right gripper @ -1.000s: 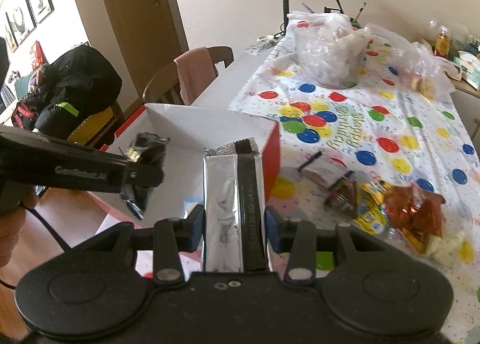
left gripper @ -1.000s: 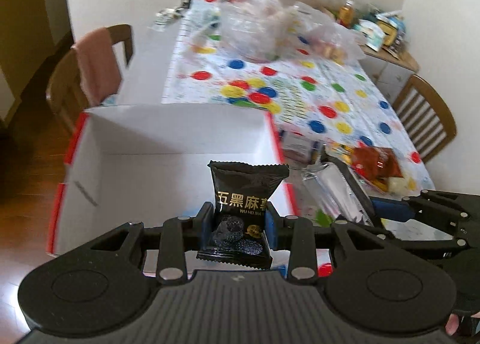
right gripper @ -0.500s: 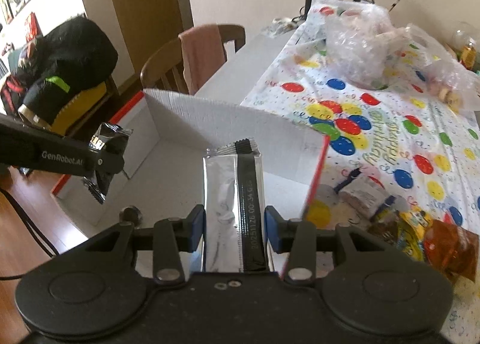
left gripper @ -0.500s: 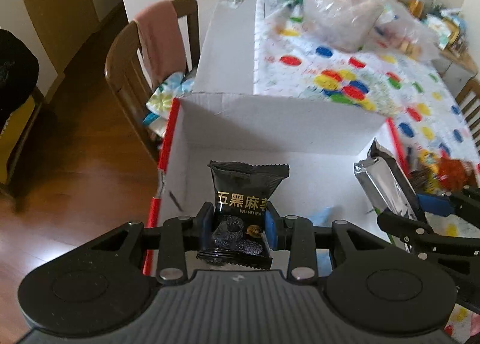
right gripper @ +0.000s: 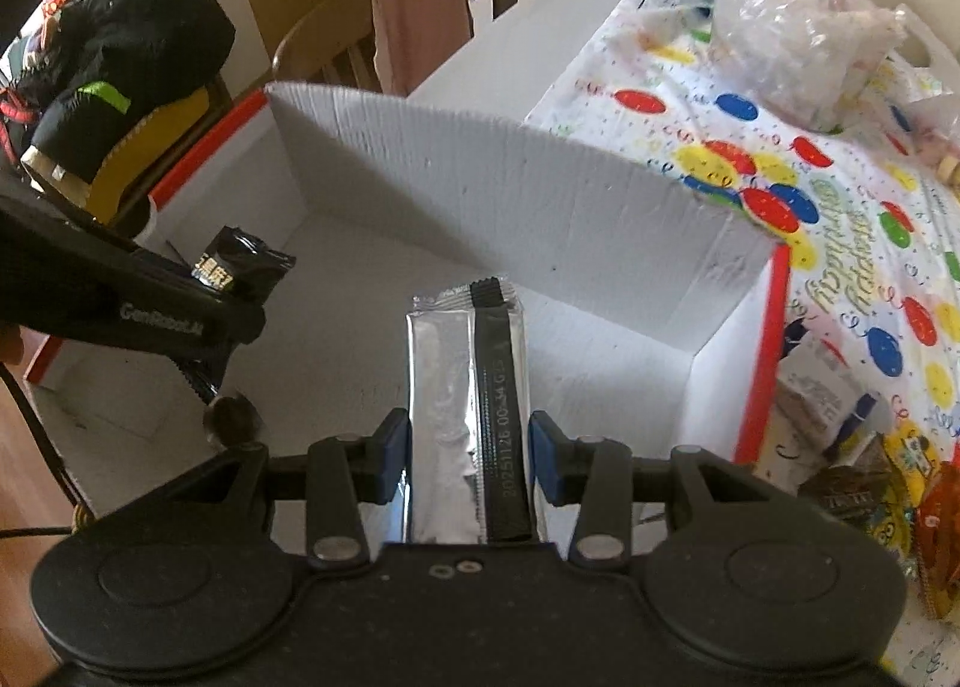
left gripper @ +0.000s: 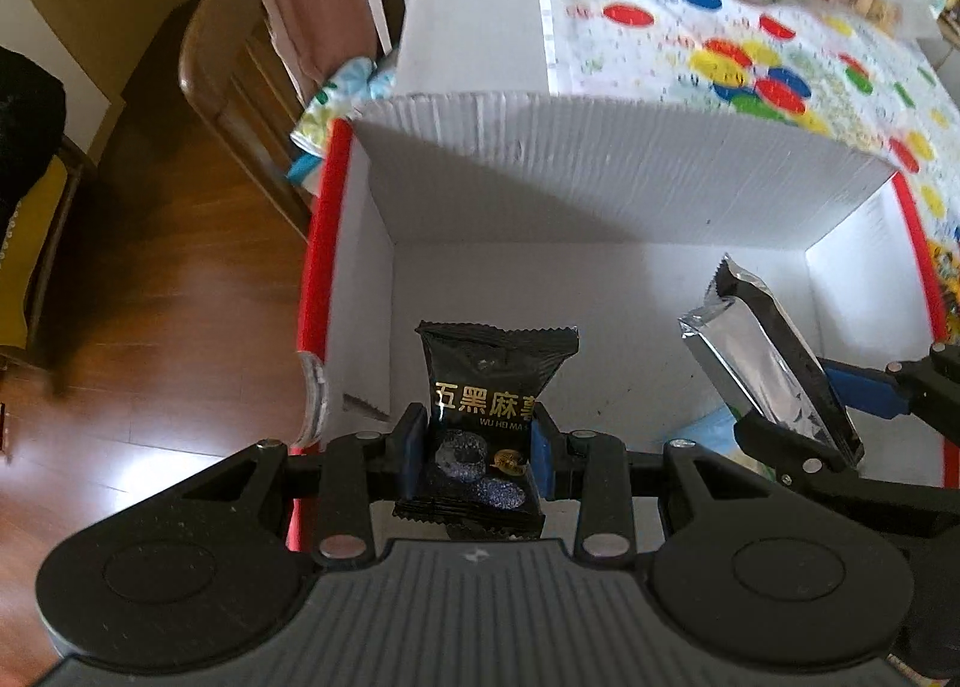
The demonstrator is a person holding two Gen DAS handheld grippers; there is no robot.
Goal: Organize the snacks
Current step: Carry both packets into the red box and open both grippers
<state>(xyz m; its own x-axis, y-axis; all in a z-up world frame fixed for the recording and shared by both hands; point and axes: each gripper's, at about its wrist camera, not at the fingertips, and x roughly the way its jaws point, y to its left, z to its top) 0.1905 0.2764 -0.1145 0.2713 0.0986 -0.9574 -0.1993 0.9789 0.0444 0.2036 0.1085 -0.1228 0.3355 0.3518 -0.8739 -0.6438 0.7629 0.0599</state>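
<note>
Two snacks are held over a white box.

A black snack packet (left gripper: 492,387) is pinched tight in the left gripper (left gripper: 477,456). A silver snack bar (right gripper: 468,417) is squeezed tight in the right gripper (right gripper: 470,456). Both are held above the box (left gripper: 600,171), which sits on the table beside a spotty tablecloth (right gripper: 840,159).

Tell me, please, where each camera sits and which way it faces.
Left wrist: behind the left claw, looking down into the white box; it grips the black snack packet.
Right wrist: behind the right claw, facing the box's far wall; it grips the silver packet.
Shared: box, both packets, each other's claw.
</note>
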